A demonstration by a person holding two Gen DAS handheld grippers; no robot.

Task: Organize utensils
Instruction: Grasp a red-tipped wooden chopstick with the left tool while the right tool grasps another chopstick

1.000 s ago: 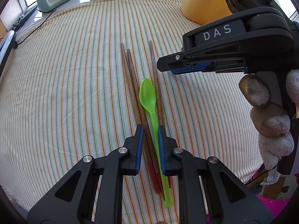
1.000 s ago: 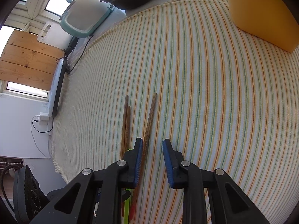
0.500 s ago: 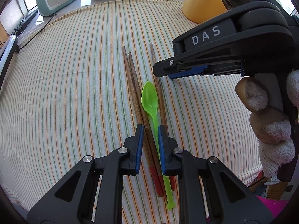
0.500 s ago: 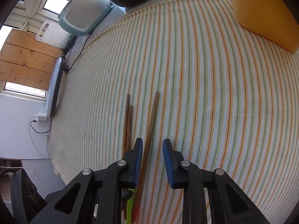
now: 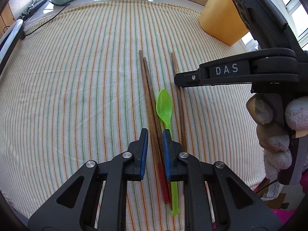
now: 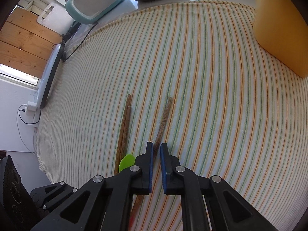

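Left gripper (image 5: 155,132) parted narrowly, straddling paired chopsticks (image 5: 149,96), clamping nothing. Right gripper (image 6: 156,147) nearly closed over single chopstick (image 6: 163,117); grip not discernible. Green spoon (image 5: 164,107) between pair and single chopstick, all flat on striped cloth (image 5: 77,77). Yellow container (image 5: 221,17) beyond, well apart.

both wrist views look down closely, sharing the chopsticks (image 5: 149,96).
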